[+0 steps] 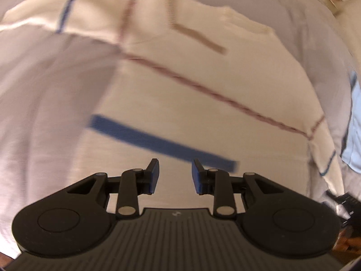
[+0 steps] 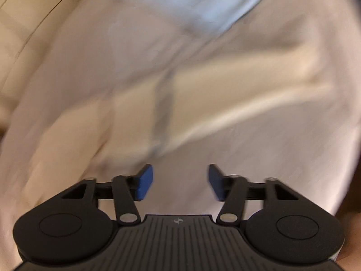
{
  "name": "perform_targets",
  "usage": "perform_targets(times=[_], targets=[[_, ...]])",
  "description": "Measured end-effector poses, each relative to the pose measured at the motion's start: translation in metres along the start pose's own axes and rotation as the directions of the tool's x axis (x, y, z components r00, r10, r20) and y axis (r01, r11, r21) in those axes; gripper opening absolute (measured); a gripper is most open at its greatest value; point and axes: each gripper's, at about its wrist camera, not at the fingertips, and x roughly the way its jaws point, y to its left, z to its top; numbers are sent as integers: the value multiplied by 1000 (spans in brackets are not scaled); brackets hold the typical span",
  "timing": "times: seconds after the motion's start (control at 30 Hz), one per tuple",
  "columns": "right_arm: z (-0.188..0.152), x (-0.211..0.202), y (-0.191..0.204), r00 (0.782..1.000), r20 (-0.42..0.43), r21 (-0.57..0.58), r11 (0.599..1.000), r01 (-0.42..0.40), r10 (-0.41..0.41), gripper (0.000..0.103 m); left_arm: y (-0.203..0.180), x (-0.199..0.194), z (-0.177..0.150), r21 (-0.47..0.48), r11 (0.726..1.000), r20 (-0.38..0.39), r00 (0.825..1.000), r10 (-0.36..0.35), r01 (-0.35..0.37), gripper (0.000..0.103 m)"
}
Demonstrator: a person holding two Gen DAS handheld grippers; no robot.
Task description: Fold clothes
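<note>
Sweater (image 1: 203,85) beneath parted left tool (image 1: 175,176)

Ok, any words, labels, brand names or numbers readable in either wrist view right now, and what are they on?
No readable text in either view.
Left tool: a small pale emblem on its ribbed base, a mark only, no letters.
Right tool: the same kind of emblem, blurred.
Cream sweater: only blue, maroon and tan stripes, no label or print visible.
Light blue garment: too blurred to show any print.
</note>
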Motion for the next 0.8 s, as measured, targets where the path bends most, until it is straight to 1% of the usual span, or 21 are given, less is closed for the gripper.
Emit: perform_targets(times=[0.03,0.07,0.1,0.13,0.17,0.27,0.3,0.37,0.4,0.47,0.6,0.67,0.7,0.73,0.77,0.8], targets=[[-16,13,14,998,-62,-5,1000,4,-4,42,17,-1,3,-18,1000,1,1000,9,-8,26],[-31,26,26,992,-118,-14,999,31,-32,42,34,-3,6,-37,999,2,1000,18,-17,26],[-44,35,31,983,-145,-36,993,112,-116,42,53,-4,11,-64,998,7,1000,27,-27,27],[-56,39,36,971,-139,-59,980,191,-197,45,72,-6,18,-98,995,15,999,37,-35,30],[-64,41,41,958,-126,-73,965,251,-258,46,93,-7,26,-138,990,27,999,45,-41,31],[-67,28,52,954,-52,-50,955,292,-295,45,155,-10,58,-279,959,75,995,70,-46,33],[-67,24,56,958,-30,-38,958,285,-286,45,174,-10,70,-320,946,93,992,82,-48,33],[-68,20,69,972,-17,-7,972,234,-234,49,206,-8,93,-399,916,139,985,105,-41,34],[-69,18,75,978,-9,8,978,208,-208,52,222,-7,105,-438,899,163,980,116,-34,35],[-70,16,90,987,0,32,987,160,-160,52,251,-4,127,-511,859,207,968,138,-13,39],[-74,36,133,993,-56,5,995,100,-99,53,297,8,160,-640,766,278,947,163,56,40],[-76,53,152,994,-91,-13,998,65,-65,53,315,17,174,-686,723,306,933,191,77,43],[-78,62,164,993,-105,-25,998,52,-55,53,323,22,180,-705,705,310,928,204,81,44],[-79,70,176,992,-118,-39,998,41,-45,53,330,27,185,-722,686,317,924,213,89,43],[-79,77,186,991,-129,-54,998,33,-39,53,336,31,190,-738,666,325,920,218,103,38],[-79,85,196,990,-140,-71,997,25,-35,53,340,36,194,-748,654,334,917,220,116,27]])
